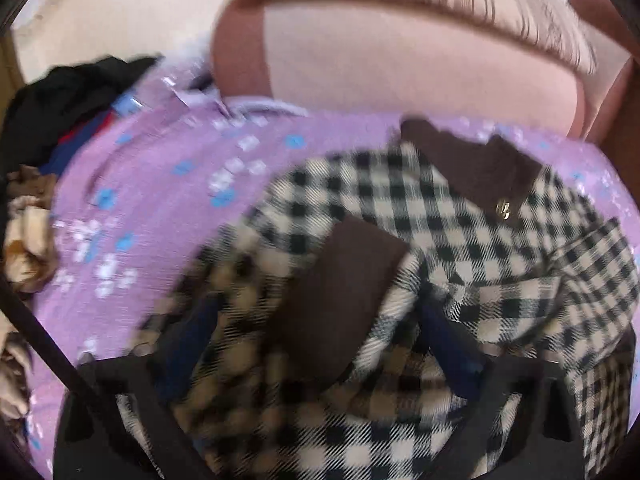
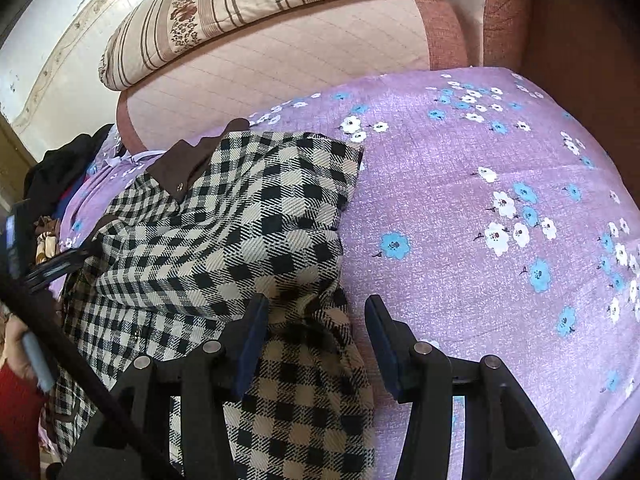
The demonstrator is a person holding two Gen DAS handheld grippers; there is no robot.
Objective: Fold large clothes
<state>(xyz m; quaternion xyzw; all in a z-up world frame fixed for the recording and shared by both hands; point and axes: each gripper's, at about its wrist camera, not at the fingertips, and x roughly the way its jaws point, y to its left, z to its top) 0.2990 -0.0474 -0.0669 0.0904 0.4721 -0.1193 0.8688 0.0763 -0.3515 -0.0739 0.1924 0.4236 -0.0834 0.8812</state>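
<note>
A black-and-cream checked coat [image 1: 400, 208] with a brown collar [image 1: 472, 160] lies crumpled on a purple flowered bedsheet [image 1: 160, 184]. In the blurred left wrist view my left gripper [image 1: 318, 344] is low over the coat. A bunched sleeve with a brown cuff [image 1: 340, 300] fills the gap between its blue pads [image 1: 188, 340], which press on it. In the right wrist view the coat [image 2: 240, 220] lies to the left, and my right gripper [image 2: 318, 336] stands open over its edge. A fold of checked cloth lies between the fingers, touching the left pad [image 2: 256, 332] and clear of the right one.
A pink padded headboard [image 2: 280, 72] with a striped pillow [image 2: 240, 12] on top runs along the far side. Dark clothes [image 1: 68, 96] and a beige and brown cloth [image 1: 28, 240] are piled at the bed's left. The bedsheet [image 2: 480, 200] stretches to the right of the coat.
</note>
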